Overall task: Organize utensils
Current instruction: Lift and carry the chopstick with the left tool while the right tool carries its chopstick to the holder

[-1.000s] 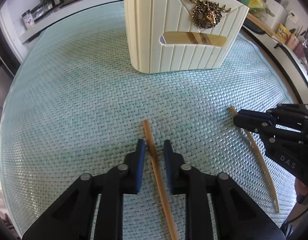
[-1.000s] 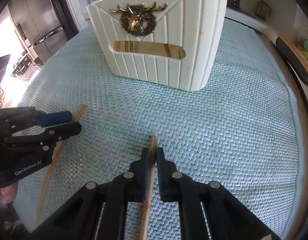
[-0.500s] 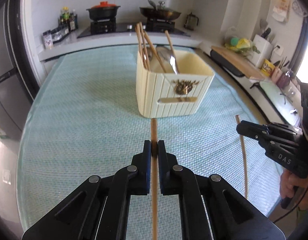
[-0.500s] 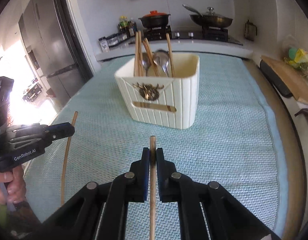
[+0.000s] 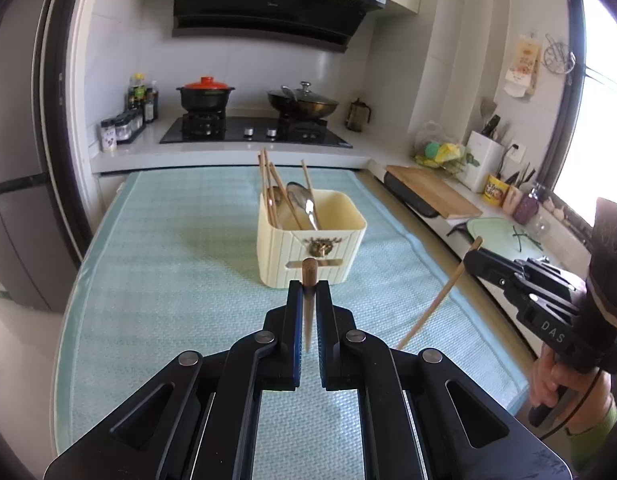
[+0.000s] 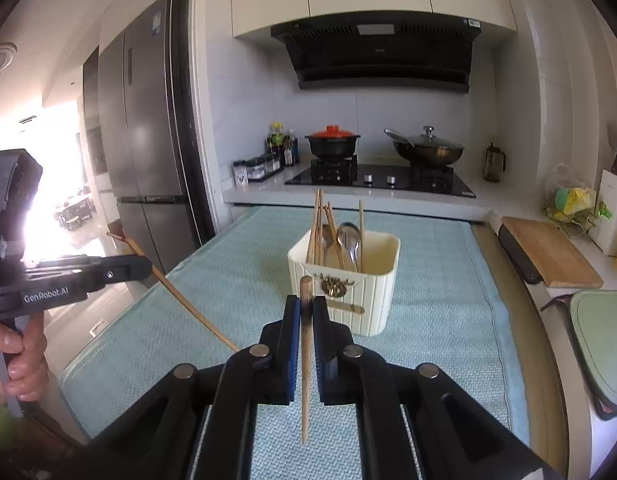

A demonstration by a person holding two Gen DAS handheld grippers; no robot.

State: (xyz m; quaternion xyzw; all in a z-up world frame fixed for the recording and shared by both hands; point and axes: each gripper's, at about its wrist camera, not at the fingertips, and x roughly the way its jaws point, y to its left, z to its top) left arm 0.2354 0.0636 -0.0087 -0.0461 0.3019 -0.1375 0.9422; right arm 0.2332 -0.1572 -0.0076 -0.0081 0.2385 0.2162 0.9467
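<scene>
You hold one thin wooden chopstick (image 5: 309, 280) clenched in your left gripper (image 5: 307, 292) and another thin wooden chopstick (image 6: 305, 344) in your right gripper (image 6: 306, 308). Next, drop both into the cream ribbed plastic holder (image 6: 372, 300) at the middle of the frame.

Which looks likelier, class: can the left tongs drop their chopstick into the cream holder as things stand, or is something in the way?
Probably yes. The left tongs are shut on a chopstick, lifted off the mat, and the cream holder stands straight ahead with its right side empty. The right tongs stay off to the side.
</scene>
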